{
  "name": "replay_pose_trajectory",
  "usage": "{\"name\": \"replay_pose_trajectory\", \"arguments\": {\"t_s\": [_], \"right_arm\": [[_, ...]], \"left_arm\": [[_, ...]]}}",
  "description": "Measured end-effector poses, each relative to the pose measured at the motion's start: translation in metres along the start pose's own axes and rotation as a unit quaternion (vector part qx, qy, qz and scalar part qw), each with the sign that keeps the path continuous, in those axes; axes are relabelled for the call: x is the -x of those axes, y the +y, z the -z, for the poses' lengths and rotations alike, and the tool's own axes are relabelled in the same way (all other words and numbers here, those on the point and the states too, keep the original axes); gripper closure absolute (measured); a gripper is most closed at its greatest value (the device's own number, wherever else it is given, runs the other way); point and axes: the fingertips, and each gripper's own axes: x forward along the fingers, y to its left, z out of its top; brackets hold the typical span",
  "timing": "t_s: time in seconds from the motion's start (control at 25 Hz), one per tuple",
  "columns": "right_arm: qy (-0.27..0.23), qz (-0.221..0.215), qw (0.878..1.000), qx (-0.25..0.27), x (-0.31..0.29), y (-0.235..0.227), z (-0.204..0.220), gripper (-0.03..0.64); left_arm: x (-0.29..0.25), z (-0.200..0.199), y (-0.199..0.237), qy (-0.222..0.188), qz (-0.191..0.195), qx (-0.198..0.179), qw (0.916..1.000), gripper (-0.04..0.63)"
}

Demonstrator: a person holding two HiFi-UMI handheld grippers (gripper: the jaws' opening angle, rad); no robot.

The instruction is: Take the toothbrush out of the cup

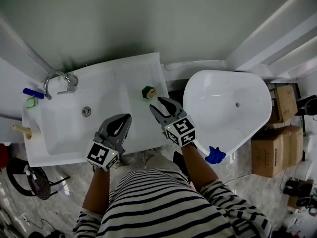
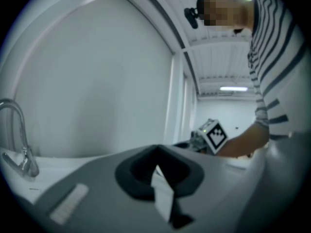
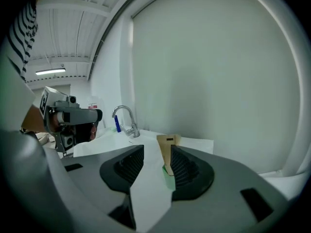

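My right gripper stands with its fingers wide and nothing between the pads. The small green hexagonal cup sits on the white ceramic sink counter, just ahead of the tips at about 11 o'clock and apart from them. A tan wooden piece rises out of or right against the cup. I take it for the toothbrush, though I cannot be sure. My left gripper has its fingers pressed together, empty, hovering over the counter at 8 o'clock of the right one.

To do this step well, I would ease the right gripper forward until the tan piece sits squarely between the pads. I would stay above the green rim and close on the wood alone — not the cup. Then I would draw straight up, toward 12 o'clock in the right gripper view, so the cup doesn't tip or drag along.

- Two grippers.
- One green cup and one tan piece.
- One chrome curved faucet, at the basin's 10 o'clock corner.
- One blue-handled item beside the faucet.
- One white oval bathtub, at 3 o'clock.
- Two brown cardboard boxes beyond the bathtub.
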Motion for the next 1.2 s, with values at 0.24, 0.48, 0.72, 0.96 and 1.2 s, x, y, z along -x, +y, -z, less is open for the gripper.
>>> {"name": "replay_pose_trajectory", "arguments": {"t_s": [0.24, 0.48, 0.72, 0.96, 1.2], "right_arm": [[0.02, 0.006, 1.0, 0.007, -0.019, -0.013, 0.013, 0.453], [0.04, 0.012, 0.999, 0.006, -0.036, -0.023, 0.027, 0.453], [0.06, 0.008, 0.998, 0.014, -0.05, -0.025, 0.037, 0.453], [0.072, 0.011, 0.997, 0.015, -0.059, -0.031, 0.044, 0.453], [0.08, 0.013, 0.997, 0.014, -0.063, -0.035, 0.048, 0.453]], "left_arm": [[-0.001, 0.006, 0.003, 0.009, -0.006, 0.005, 0.9999, 0.588], [-0.002, 0.009, 0.003, 0.017, -0.011, 0.004, 0.9998, 0.588], [-0.004, 0.016, 0.002, 0.026, -0.01, 0.007, 0.9996, 0.588], [-0.008, 0.02, 0.003, 0.032, -0.006, 0.006, 0.9995, 0.588], [-0.014, 0.021, 0.002, 0.036, -0.003, 0.001, 0.9994, 0.588]]}}
